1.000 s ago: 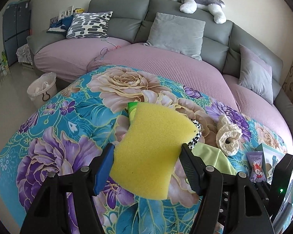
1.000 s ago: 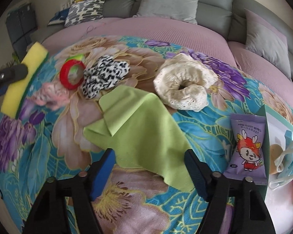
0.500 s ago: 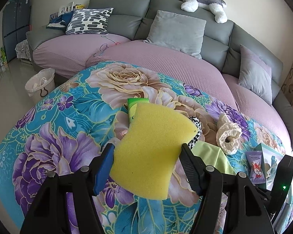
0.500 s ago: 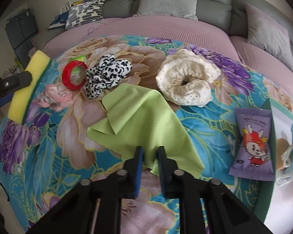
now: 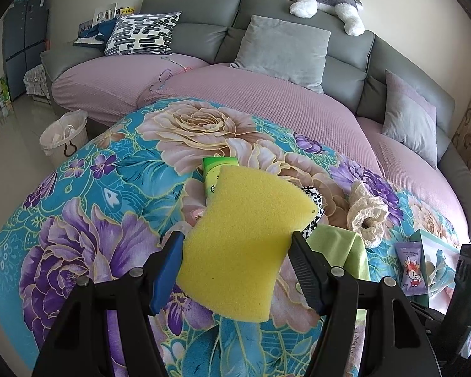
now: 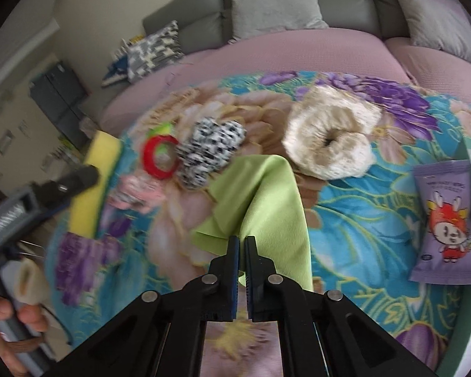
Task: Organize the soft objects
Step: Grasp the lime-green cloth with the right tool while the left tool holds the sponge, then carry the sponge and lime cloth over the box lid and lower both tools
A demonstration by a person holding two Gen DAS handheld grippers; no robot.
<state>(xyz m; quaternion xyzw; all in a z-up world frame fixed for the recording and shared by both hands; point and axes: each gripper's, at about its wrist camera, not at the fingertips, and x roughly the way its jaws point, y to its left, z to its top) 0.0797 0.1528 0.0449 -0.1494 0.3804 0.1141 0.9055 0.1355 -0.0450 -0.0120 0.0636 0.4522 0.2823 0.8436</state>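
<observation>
My left gripper is shut on a yellow sponge, held above the floral cloth; the same sponge shows at the left of the right wrist view. My right gripper is shut on the near edge of a green cloth, which rises in a fold from the table. Behind it lie a black-and-white spotted scrunchie, a cream lace scrunchie, a pink scrunchie and a red tape ring.
A purple wipes packet lies at the right beside a teal box holding soft items. A green carton sits behind the sponge. A grey sofa with cushions curves around the far side; a white basket stands on the floor.
My right gripper closed on the green cloth's near edge, rolled, and the cloth now lifts into a fold. The left gripper kept still with the sponge.
</observation>
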